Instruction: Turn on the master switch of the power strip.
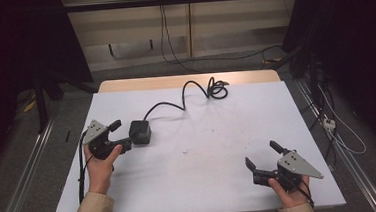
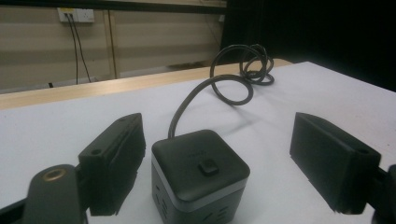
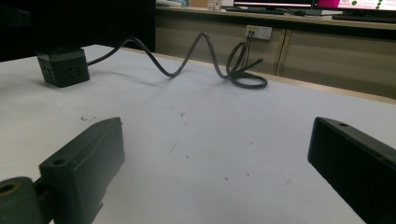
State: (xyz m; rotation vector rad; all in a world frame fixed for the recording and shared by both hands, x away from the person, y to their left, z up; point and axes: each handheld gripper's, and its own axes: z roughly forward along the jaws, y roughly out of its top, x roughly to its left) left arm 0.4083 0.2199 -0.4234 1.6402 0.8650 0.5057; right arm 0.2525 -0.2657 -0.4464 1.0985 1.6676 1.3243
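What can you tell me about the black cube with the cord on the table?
The cube is a small power block, dark matte plastic as it looks, with rounded edges, a paler grey band round its sides and a square button on top. Socket slots show on its sides in the right gripper view. It sits upright on the white table, left of the middle. Its black cord runs from the back and ends in a loose coil near the far edge. The left gripper has its jaws on either side of it, not pressing.
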